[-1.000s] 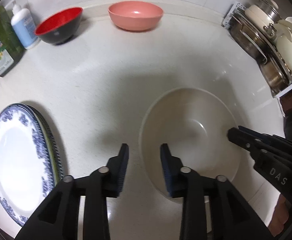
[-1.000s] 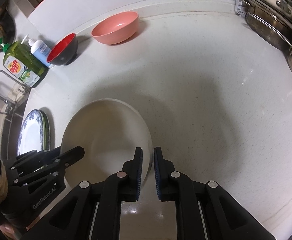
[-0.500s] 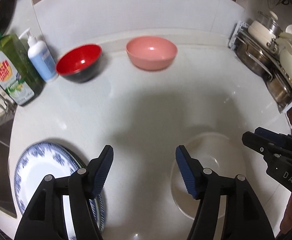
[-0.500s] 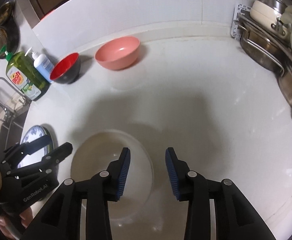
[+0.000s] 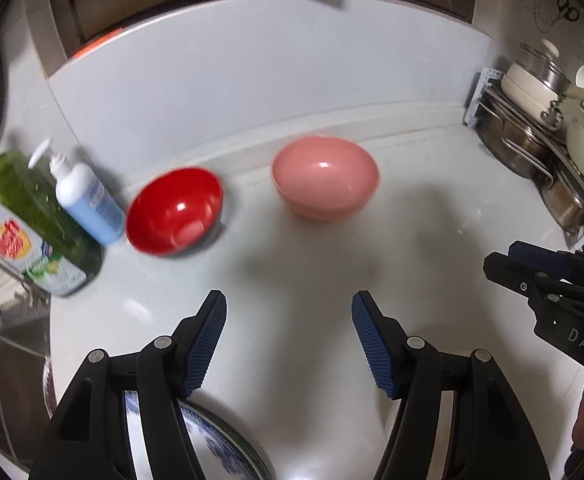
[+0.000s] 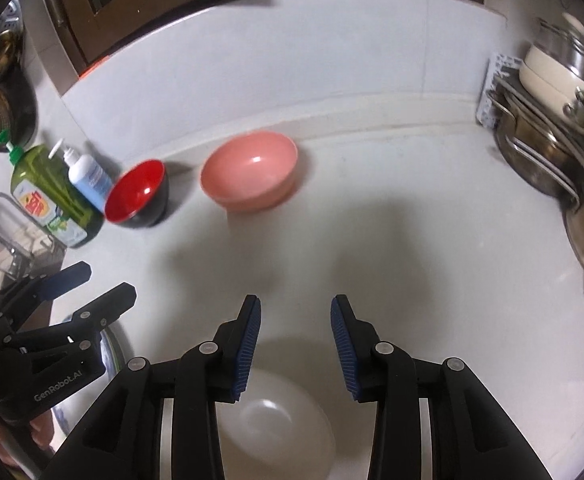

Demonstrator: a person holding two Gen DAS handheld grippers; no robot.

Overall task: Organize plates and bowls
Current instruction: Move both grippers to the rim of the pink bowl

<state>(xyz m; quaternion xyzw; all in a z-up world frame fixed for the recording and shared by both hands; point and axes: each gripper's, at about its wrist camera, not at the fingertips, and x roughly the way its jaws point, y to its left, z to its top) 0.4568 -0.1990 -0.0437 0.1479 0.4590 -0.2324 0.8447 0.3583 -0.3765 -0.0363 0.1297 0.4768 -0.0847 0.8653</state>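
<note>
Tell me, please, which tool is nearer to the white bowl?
Right. The right tool hangs open directly over the white bowl, which sits between its fingers. The left tool is off to the side, above the blue-patterned plate.

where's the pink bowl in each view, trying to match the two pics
Left wrist view: the pink bowl sits upper centre, just right of the middle, near the back wall, beyond the open left tongs.
Right wrist view: the pink bowl sits upper centre, a little left of the middle, far beyond the open right tongs.
Shared landmark: the red bowl stands just left of the pink bowl in both.
</note>
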